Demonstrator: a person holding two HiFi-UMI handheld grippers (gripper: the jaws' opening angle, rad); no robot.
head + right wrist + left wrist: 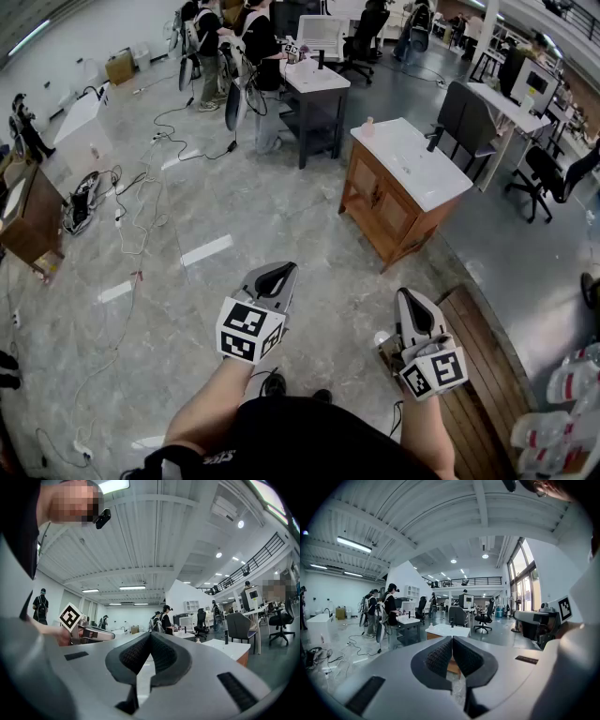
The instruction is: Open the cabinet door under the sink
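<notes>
**Sink cabinet (401, 208) ahead**

Well ahead of left gripper (278, 273) and right gripper (411, 299), side by side: sink cabinet, faucet (434, 139) on its top at the far edge, doors (376, 193) on its left-facing side. Behind it, a chair (463, 116); farther back and left, a desk (315, 79). Just right of right gripper, wooden platform (480, 367), bottles (570, 405) beyond.

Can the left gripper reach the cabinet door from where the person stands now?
Probably not yet. The left gripper hangs far short of the cabinet door, jaws shut; only floor lies between, so stepping closer should do.
</notes>
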